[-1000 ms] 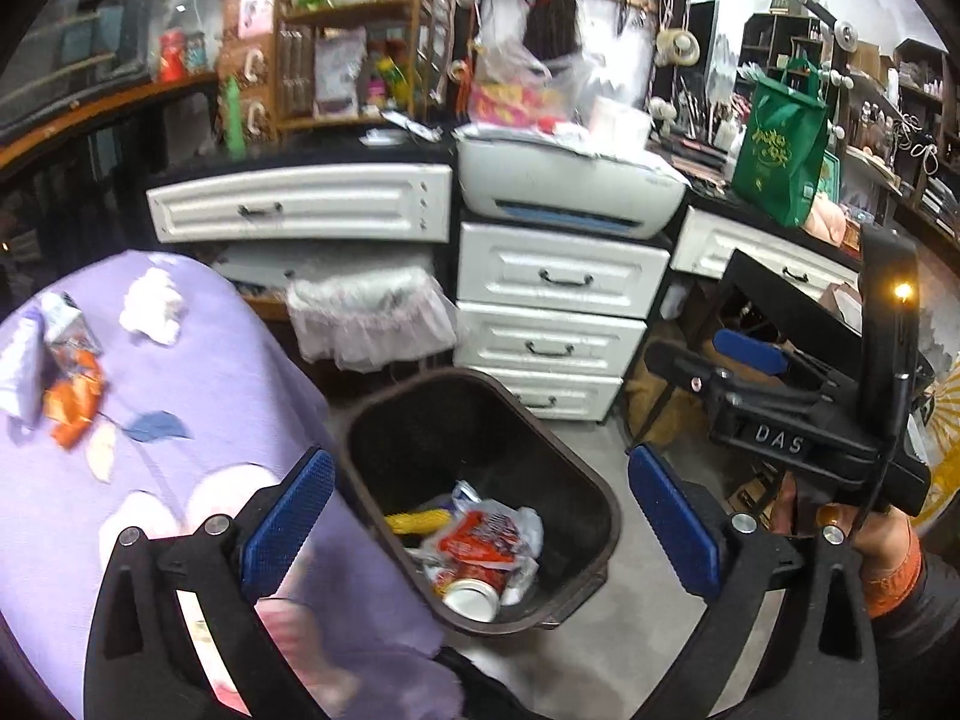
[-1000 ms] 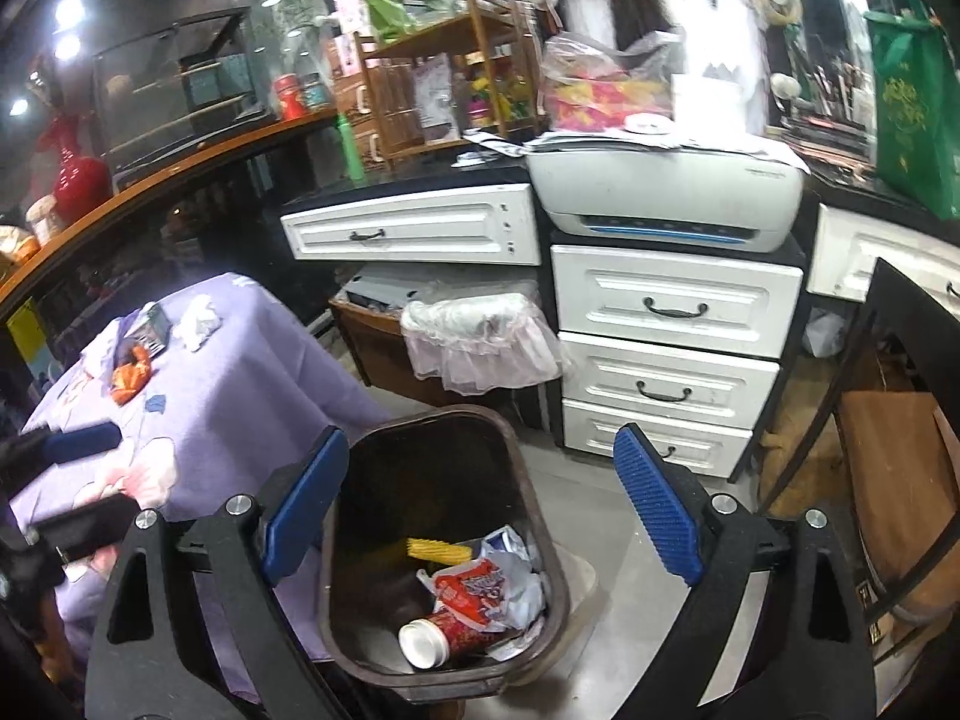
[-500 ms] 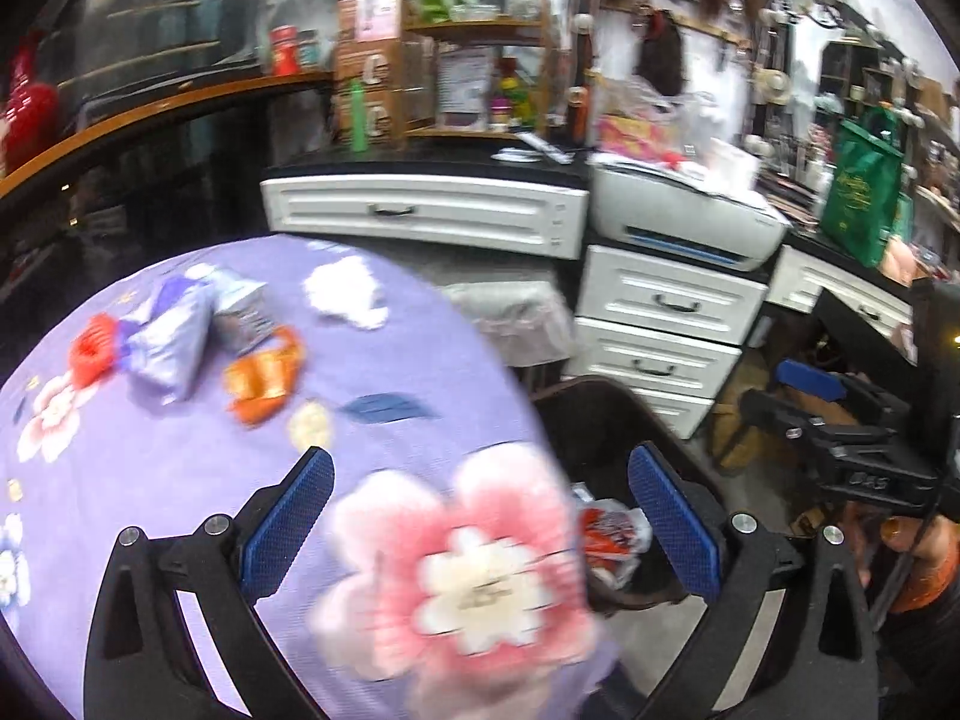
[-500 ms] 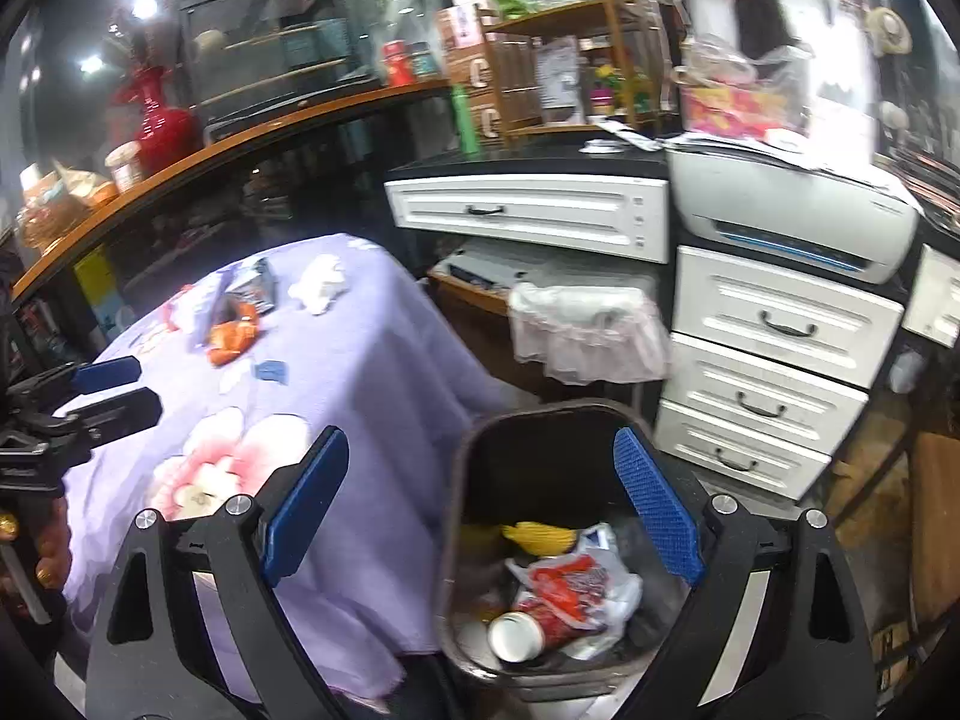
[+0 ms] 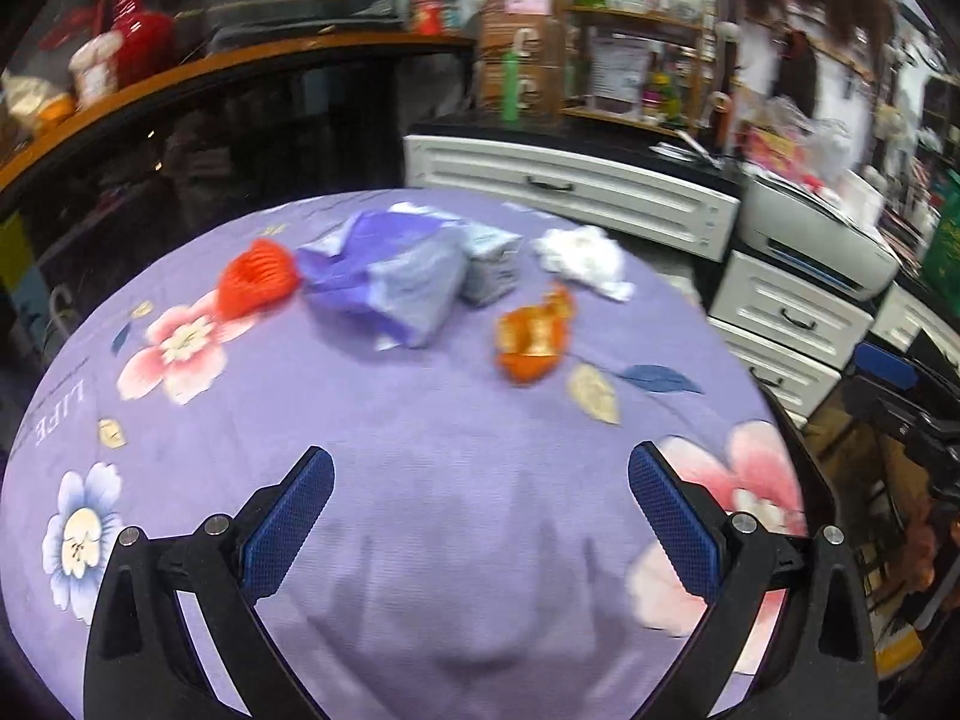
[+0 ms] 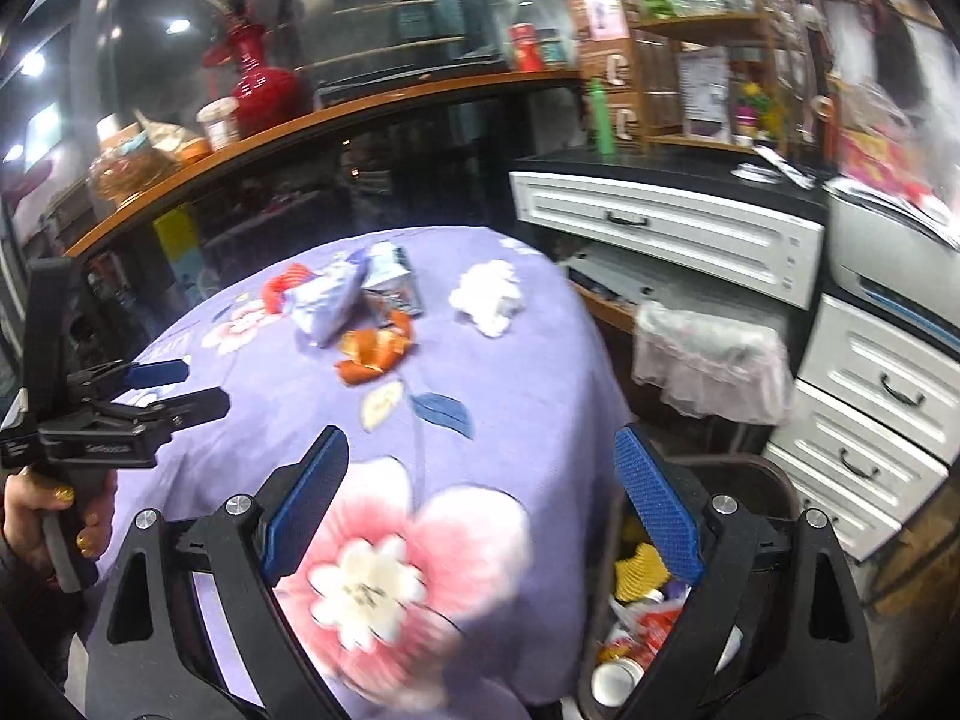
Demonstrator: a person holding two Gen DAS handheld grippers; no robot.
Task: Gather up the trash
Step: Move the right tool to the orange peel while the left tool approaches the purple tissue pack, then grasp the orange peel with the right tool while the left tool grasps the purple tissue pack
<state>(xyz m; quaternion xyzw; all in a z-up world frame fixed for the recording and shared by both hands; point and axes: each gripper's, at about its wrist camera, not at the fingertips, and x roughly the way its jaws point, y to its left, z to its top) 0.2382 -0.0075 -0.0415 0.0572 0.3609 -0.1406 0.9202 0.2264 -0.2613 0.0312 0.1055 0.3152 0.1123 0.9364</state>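
Note:
On the purple flowered tablecloth (image 5: 420, 450) lies trash: orange peel (image 5: 531, 339), a crumpled white tissue (image 5: 585, 258), a purple-and-silver wrapper (image 5: 390, 276), a small carton (image 5: 489, 261) and a red ribbed piece (image 5: 258, 276). My left gripper (image 5: 480, 510) is open and empty above the near cloth. My right gripper (image 6: 480, 501) is open and empty over the table's right edge. The dark trash bin (image 6: 780, 480) stands below it with a cup (image 6: 612, 681) and wrappers inside. The peel (image 6: 375, 354), tissue (image 6: 489, 297) and wrapper (image 6: 324, 300) also show in the right wrist view.
White drawers (image 6: 660, 228) and a printer (image 5: 816, 234) stand behind the table to the right. A white plastic bag (image 6: 708, 354) hangs by the drawers. A wooden counter (image 6: 300, 120) with a red vase (image 6: 255, 75) runs behind. The left gripper also shows in the right wrist view (image 6: 162, 390).
Both grippers have swung left, away from the bin and over the table. The trash on the cloth now lies nearer and centred in the left wrist view.

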